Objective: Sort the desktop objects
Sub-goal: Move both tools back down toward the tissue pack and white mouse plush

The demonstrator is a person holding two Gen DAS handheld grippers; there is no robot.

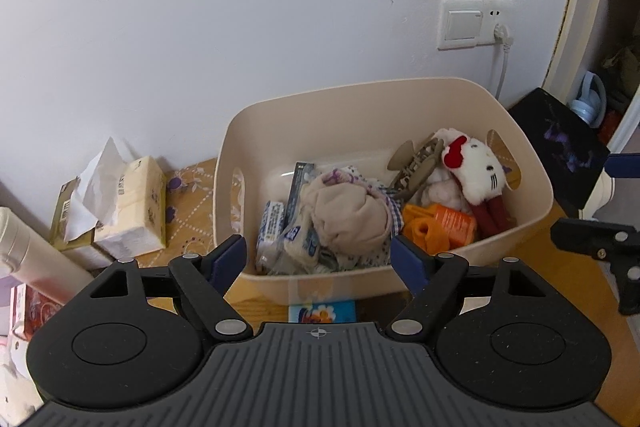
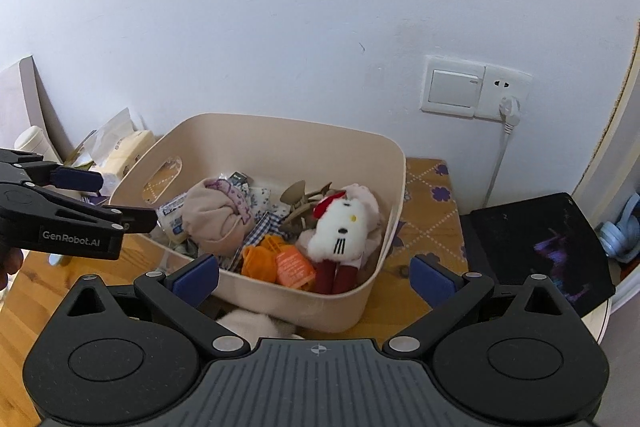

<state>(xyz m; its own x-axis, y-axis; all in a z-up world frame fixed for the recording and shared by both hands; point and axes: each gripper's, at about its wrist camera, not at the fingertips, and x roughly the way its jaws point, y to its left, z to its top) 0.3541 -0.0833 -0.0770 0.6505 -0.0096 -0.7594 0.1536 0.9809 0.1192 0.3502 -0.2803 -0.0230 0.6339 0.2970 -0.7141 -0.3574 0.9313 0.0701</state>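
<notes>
A beige plastic bin (image 1: 400, 91) stands on the table against the wall. It holds a white plush cat with a red bow (image 1: 478, 167), a rolled beige cloth (image 1: 348, 215), an orange item (image 1: 448, 223), a brown hair claw (image 1: 416, 163) and small tissue packets (image 1: 272, 227). My left gripper (image 1: 320, 261) hovers open at the bin's near wall (image 1: 320, 283), nothing between its fingers. My right gripper (image 2: 314, 279) is open too, above the bin's (image 2: 280, 131) near right corner, holding nothing. In the right wrist view the left gripper (image 2: 116, 199) shows at the left, beside the bin.
A blue card (image 1: 322, 311) lies in front of the bin, and something pale and fluffy (image 2: 248, 323) sits below my right gripper. A tissue pack (image 1: 132, 203) and white bottle (image 1: 24, 251) stand left. A black pad (image 1: 560, 147) and shelf are right; a wall socket (image 1: 476, 23) is behind.
</notes>
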